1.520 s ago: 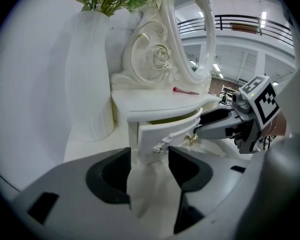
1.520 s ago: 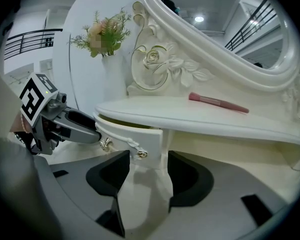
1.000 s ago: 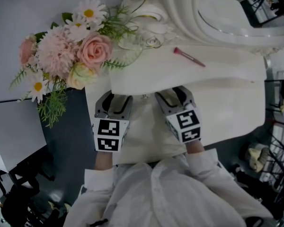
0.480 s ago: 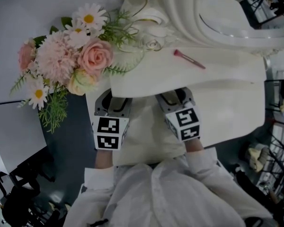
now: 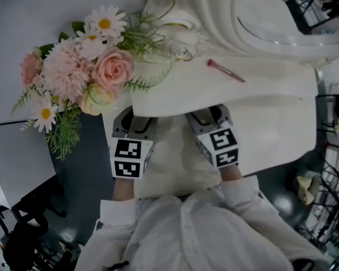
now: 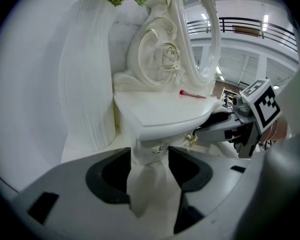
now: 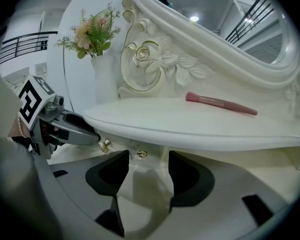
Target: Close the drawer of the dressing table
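White drawer front (image 6: 149, 153) before left gripper (image 6: 148, 169) and right gripper (image 7: 148, 171); fingers of both apart, empty. Pink brush (image 5: 226, 69) on desk (image 5: 271, 92).

No readable words or numbers as far as I can tell, just square code markers (image 5: 128, 158) on the left hand-held gripper (image 6: 149, 156) and right hand-held gripper (image 7: 144, 159).

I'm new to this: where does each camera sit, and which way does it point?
Head view: on the person's head, looking steeply down on the dressing table, left gripper, right gripper and sleeves.
Left gripper view: on the left gripper, looking along its open jaws at the drawer front; right gripper at its right.
Right gripper view: on the right gripper, open jaws facing the drawer front; left gripper at left.
All share the pink brush.
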The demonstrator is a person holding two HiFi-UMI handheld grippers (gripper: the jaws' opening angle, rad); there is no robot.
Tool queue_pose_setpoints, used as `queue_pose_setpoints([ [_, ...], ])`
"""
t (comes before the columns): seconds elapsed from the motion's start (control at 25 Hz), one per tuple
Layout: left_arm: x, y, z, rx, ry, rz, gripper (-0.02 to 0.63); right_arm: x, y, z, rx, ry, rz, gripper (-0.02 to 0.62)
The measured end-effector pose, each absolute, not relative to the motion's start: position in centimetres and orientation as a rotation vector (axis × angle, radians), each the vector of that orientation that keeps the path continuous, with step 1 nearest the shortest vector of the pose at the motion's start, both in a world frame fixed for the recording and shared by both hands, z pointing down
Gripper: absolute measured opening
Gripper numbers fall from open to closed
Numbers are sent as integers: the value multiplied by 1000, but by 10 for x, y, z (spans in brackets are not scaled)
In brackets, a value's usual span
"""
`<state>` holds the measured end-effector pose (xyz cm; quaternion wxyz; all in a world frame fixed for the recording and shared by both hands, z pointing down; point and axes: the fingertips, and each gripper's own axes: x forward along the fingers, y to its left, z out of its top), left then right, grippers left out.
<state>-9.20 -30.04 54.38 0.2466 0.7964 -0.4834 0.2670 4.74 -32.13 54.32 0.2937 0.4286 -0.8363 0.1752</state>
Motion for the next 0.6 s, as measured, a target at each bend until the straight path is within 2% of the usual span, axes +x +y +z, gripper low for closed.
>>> queue_pose_setpoints([
  [0.6, -96, -295, 531, 2156, -1399, 675, 216, 48, -312, 532, 1199, -2229, 489, 221],
])
